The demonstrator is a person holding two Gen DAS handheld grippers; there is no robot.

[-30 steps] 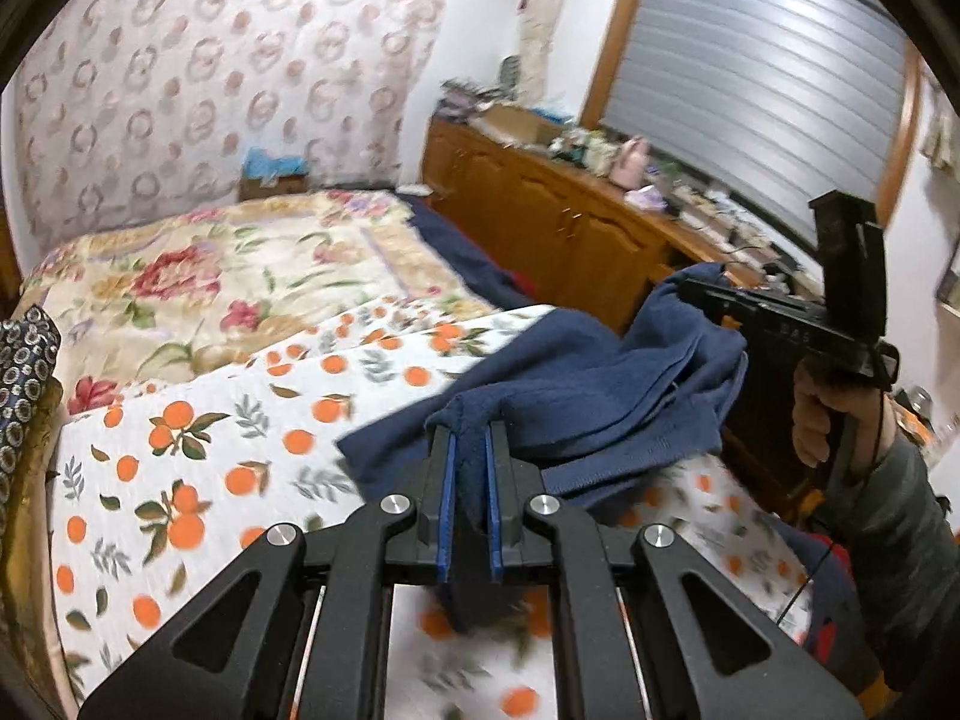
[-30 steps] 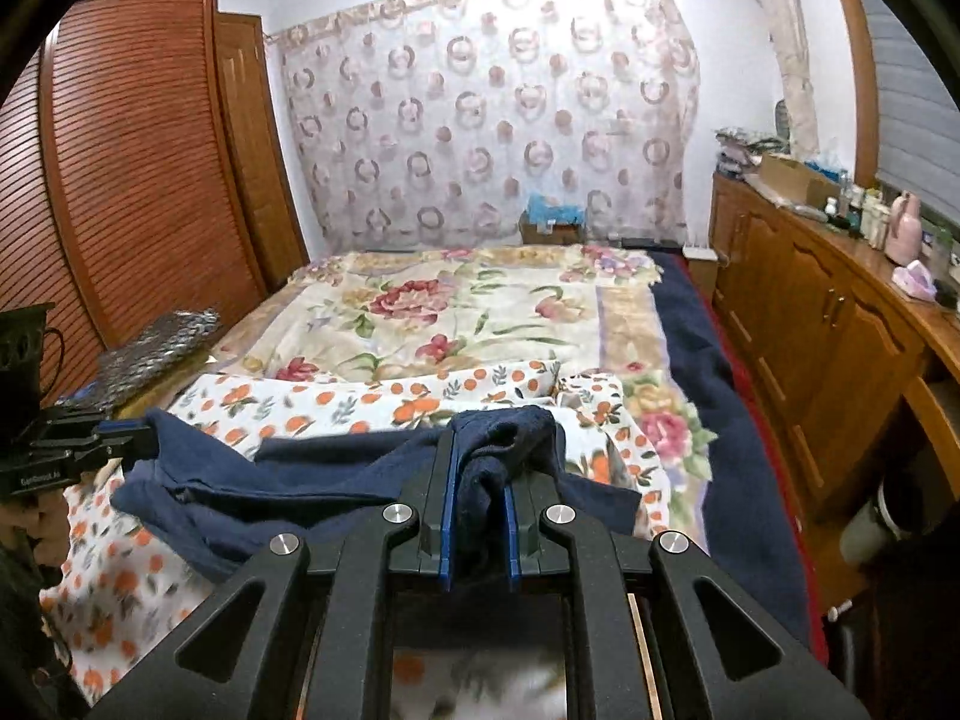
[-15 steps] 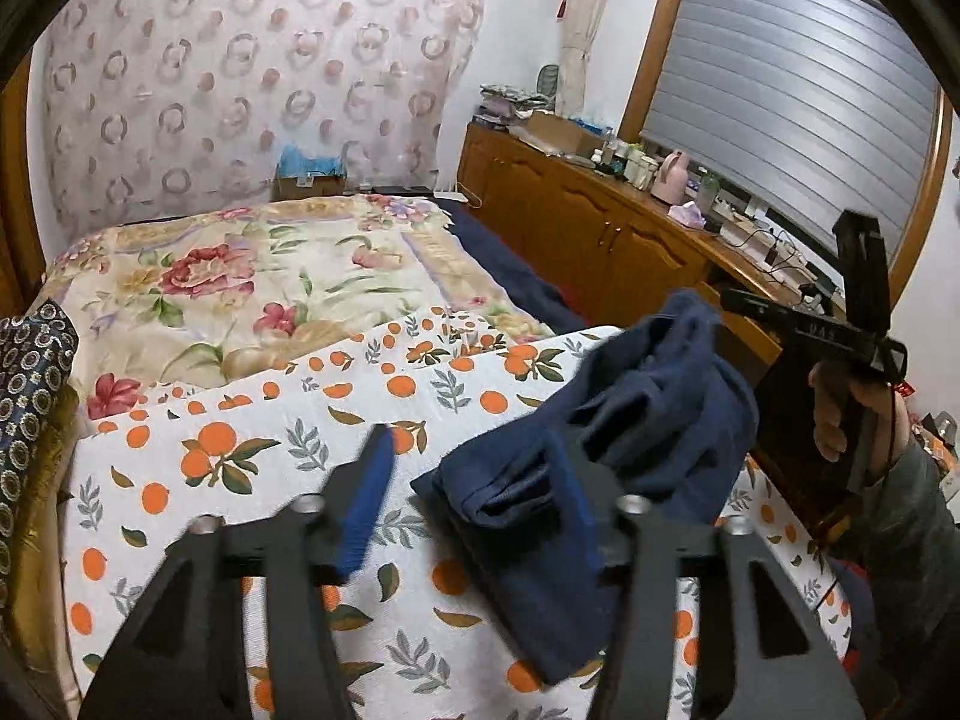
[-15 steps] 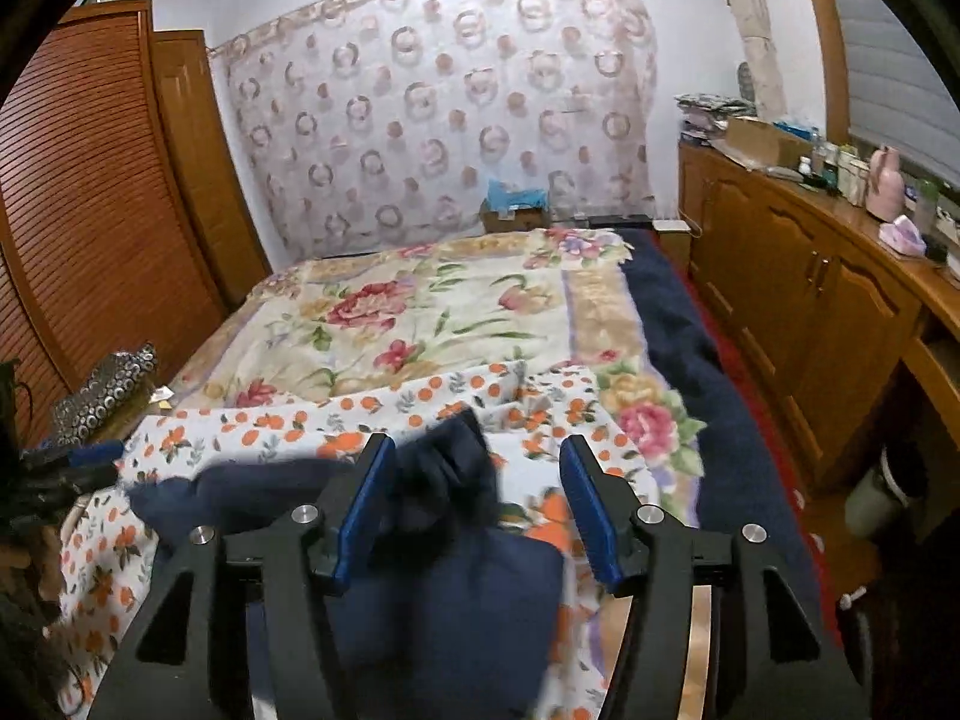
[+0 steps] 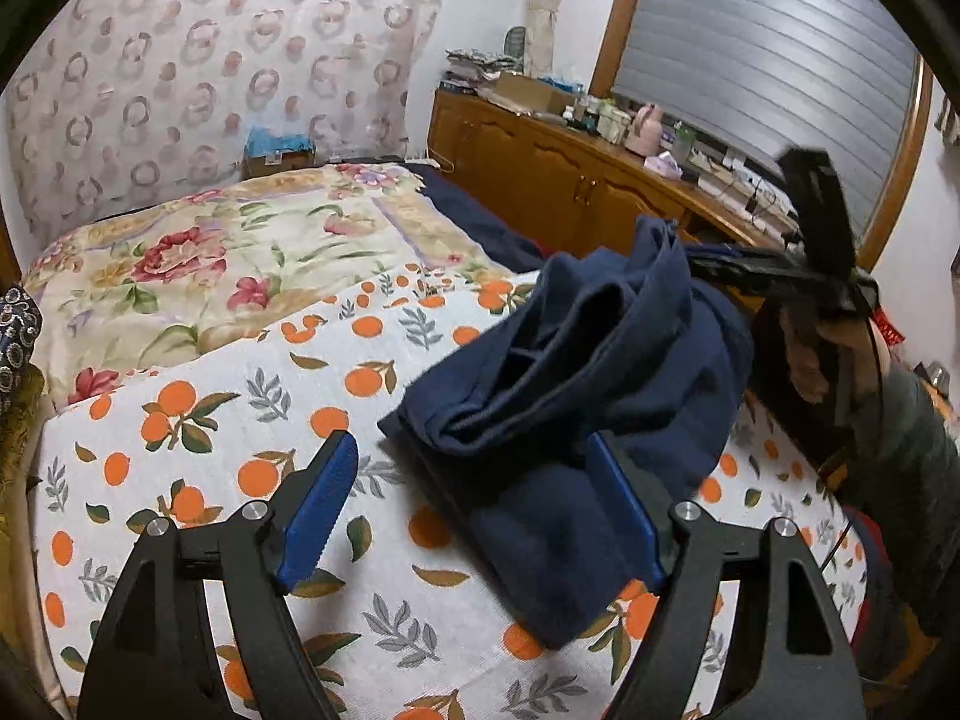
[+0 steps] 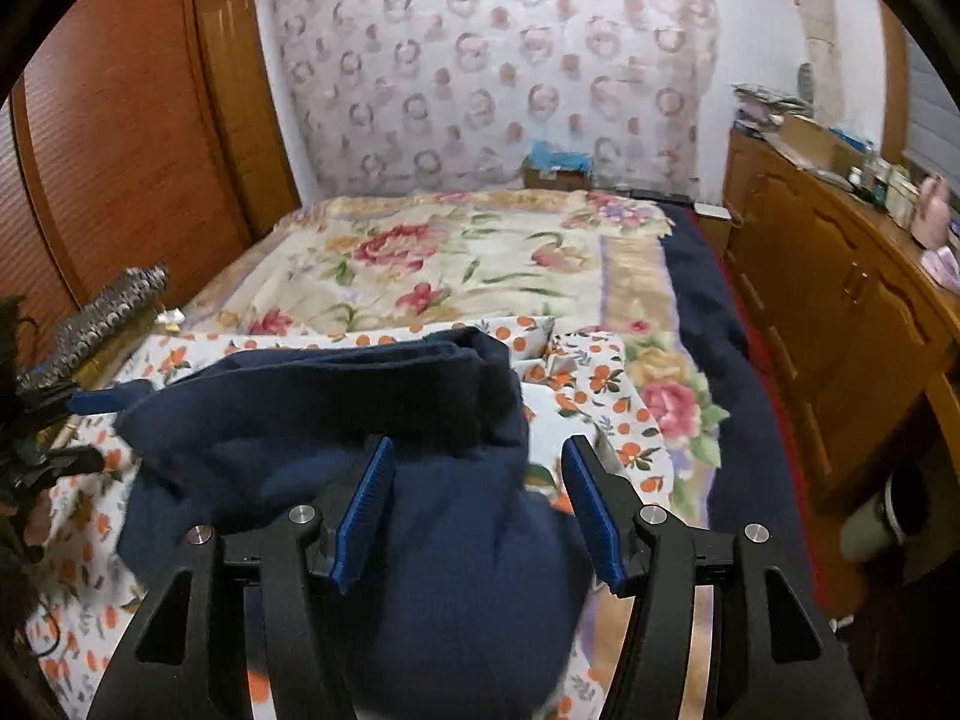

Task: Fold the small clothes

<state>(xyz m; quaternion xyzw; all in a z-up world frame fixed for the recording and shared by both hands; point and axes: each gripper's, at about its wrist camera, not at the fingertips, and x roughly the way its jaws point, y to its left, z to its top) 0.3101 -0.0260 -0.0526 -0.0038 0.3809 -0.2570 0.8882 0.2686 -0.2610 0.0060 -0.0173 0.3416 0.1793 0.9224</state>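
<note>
A navy blue garment (image 5: 570, 372) lies in a loose, bunched fold on the orange-print sheet (image 5: 210, 432). My left gripper (image 5: 471, 462) hangs over its near end, its jaws opening. The cloth sits between them toward the right pad, unpinched. In the right wrist view the same garment (image 6: 336, 420) spreads under and between the fingers of my right gripper (image 6: 478, 456), which is open and grips nothing. The right gripper (image 5: 780, 267) shows blurred at the garment's far end, held by a hand. The left gripper (image 6: 90, 429) is at the left edge.
The orange-print sheet (image 6: 606, 384) covers the near part of a bed with a floral quilt (image 5: 240, 252). A wooden cabinet (image 5: 540, 180) with clutter on top runs along the right. A wardrobe (image 6: 120, 150) and a patterned cushion (image 6: 102, 312) stand left.
Both grippers were shut on the navy garment and have opened. The garment has dropped from being stretched between them into a loose fold on the sheet.
</note>
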